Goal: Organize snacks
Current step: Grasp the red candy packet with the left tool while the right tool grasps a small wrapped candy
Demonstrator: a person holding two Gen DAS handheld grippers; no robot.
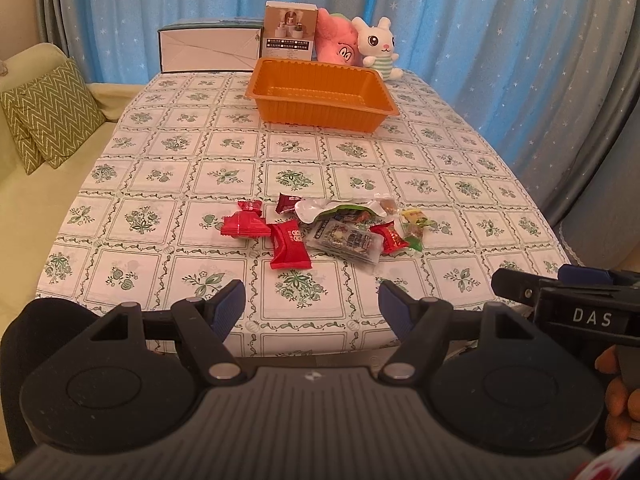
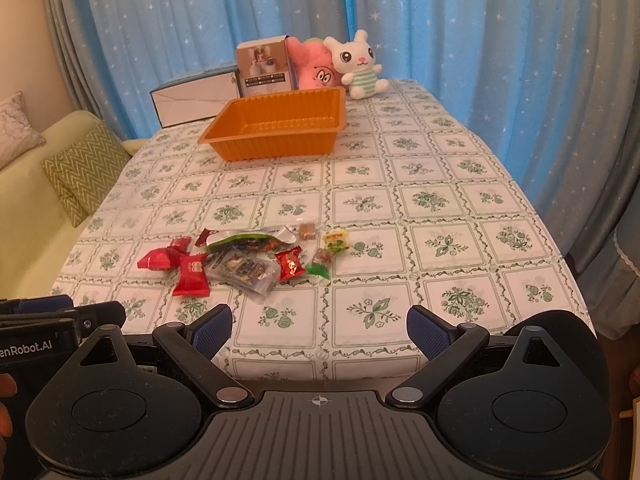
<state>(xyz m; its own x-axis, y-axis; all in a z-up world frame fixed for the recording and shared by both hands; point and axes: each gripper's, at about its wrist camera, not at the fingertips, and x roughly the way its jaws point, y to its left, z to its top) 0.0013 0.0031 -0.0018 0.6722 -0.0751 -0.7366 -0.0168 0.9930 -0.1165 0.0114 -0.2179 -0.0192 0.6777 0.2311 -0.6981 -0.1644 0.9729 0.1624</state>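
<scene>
Orange plastic, ribbed along its walls, forms the tray (image 1: 324,98) at the far end of the desk (image 1: 160,184); it is a shallow rectangle with its long axis running across the desk, and nothing lies in it. Readable writing is scarce: "DAS" shows in white on the right gripper's body at the edge of the left wrist view, and "enRobot.AI" on the left gripper's body in the right wrist view. The print on the wrappers is too small to read.

Well in front of the tray, nearer the cameras, the snacks (image 1: 320,230) lie in a loose row across the green-patterned cloth, some overlapping. There are several red wrapped sweets (image 1: 290,246), a dark red one (image 1: 287,203), a clear flat packet (image 1: 348,240), a green-and-silver pouch (image 1: 340,210) and a green-yellow sweet (image 1: 414,226).

Behind the tray stand a white box (image 1: 210,50), a small carton (image 1: 290,32), a pink plush (image 1: 338,42) and a white rabbit plush (image 1: 378,46).

The left gripper (image 1: 312,308) and the right gripper (image 2: 320,330) both hang at the near desk edge, jaws spread wide, with nothing between them.
</scene>
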